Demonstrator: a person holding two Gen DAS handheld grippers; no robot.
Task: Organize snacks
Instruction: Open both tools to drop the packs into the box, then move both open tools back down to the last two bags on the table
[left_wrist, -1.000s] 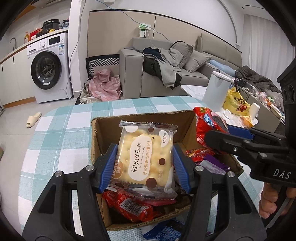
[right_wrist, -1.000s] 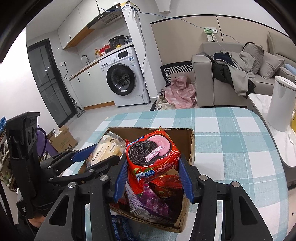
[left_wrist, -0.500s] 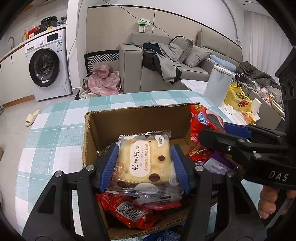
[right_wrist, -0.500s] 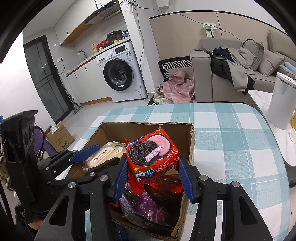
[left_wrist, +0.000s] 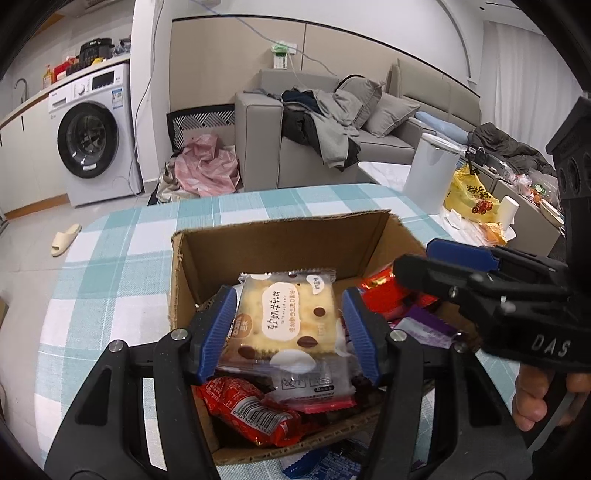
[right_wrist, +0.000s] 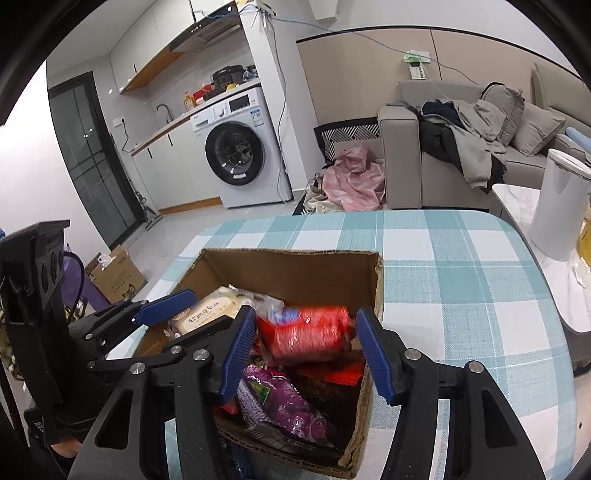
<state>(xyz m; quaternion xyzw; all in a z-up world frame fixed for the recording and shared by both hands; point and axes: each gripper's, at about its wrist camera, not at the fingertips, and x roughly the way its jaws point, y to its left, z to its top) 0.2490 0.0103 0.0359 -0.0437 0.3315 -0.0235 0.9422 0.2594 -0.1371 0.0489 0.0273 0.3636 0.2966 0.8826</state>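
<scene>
A cardboard box (left_wrist: 280, 236) of snacks stands on the checked table. My left gripper (left_wrist: 288, 328) is inside the box with a gap on each side of a pale milk-cracker packet (left_wrist: 286, 321), which lies on the other snacks. My right gripper (right_wrist: 304, 347) is open over the box (right_wrist: 295, 262); the red Oreo packet (right_wrist: 308, 332) is blurred between its fingers, apart from both pads, low among the snacks. A purple packet (right_wrist: 280, 402) lies below it. The cracker packet also shows in the right wrist view (right_wrist: 210, 314).
Red packets (left_wrist: 243, 410) fill the box front. A blue packet (left_wrist: 321, 461) lies on the table in front of the box. A white canister (right_wrist: 561, 206) and a yellow bag (left_wrist: 469, 195) stand on the side table at the right. A sofa (left_wrist: 332, 147) is behind.
Both grippers lowered into the box. The left jaws opened off the cracker packet, which now rests on the snacks. The right jaws opened and the Oreo packet dropped.
</scene>
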